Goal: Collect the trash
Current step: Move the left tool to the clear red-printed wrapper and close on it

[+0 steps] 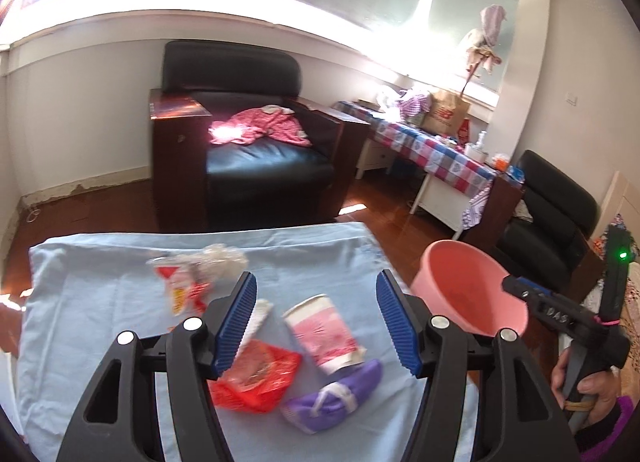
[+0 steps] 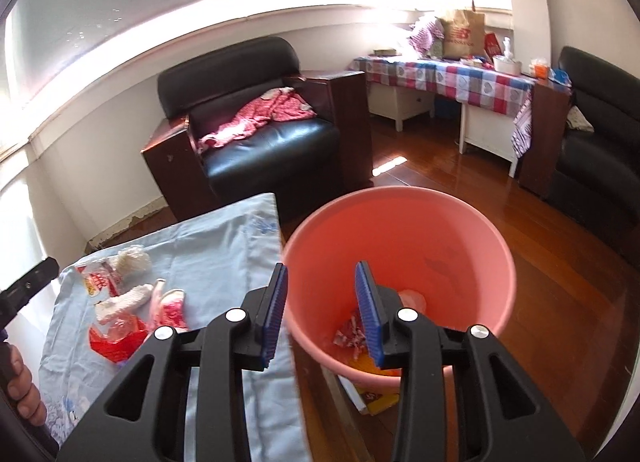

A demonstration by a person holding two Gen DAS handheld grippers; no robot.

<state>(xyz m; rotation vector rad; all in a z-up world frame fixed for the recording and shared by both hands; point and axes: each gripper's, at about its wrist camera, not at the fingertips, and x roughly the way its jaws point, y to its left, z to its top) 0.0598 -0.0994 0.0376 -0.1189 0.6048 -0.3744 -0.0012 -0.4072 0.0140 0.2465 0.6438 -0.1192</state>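
Observation:
Trash lies on a light blue cloth (image 1: 100,302): a pink paper cup (image 1: 326,336) on its side, a red wrapper (image 1: 256,380), a purple packet (image 1: 332,402), a red-and-white wrapper (image 1: 180,286) and a clear crumpled bag (image 1: 222,258). My left gripper (image 1: 316,310) is open and empty above the cup. The pink bucket (image 2: 400,262) stands to the right of the cloth, with some scraps (image 2: 352,336) inside. My right gripper (image 2: 322,310) is open with its jaws astride the bucket's near rim. The trash also shows in the right wrist view (image 2: 120,302).
A black leather armchair (image 1: 248,141) with a pink garment stands beyond the cloth. A desk with a checked cloth (image 2: 448,77) and clutter is at the back right, a second black chair (image 2: 600,141) beside it. The floor is wood (image 2: 560,282).

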